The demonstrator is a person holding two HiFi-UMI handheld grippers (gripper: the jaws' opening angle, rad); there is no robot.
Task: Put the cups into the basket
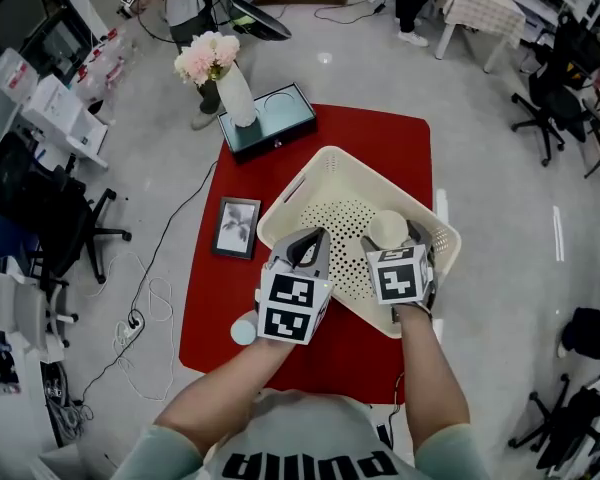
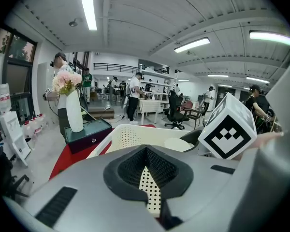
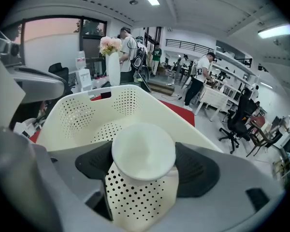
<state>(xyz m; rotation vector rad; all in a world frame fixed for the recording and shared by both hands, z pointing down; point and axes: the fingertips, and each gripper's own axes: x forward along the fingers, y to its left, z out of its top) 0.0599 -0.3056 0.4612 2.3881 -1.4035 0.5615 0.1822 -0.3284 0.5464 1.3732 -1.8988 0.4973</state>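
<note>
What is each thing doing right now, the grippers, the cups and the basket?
Right gripper: shut on the white cup, over the basket.
Left gripper: shut, empty.
Pale cup: standing on the red table, outside the basket.
Basket: upright on the red table.

Two cups (image 1: 387, 229) (image 1: 243, 330), one basket (image 1: 310, 183), one vase (image 1: 236, 96), one picture frame (image 1: 237, 227).

my left gripper (image 1: 315, 236) is closed, nothing between its jaws. my right gripper (image 1: 390, 238) is clamped on a cup (image 3: 143, 151). my forearms (image 1: 428, 368) reach forward, both grippers side by side, pointing away from me.
</note>
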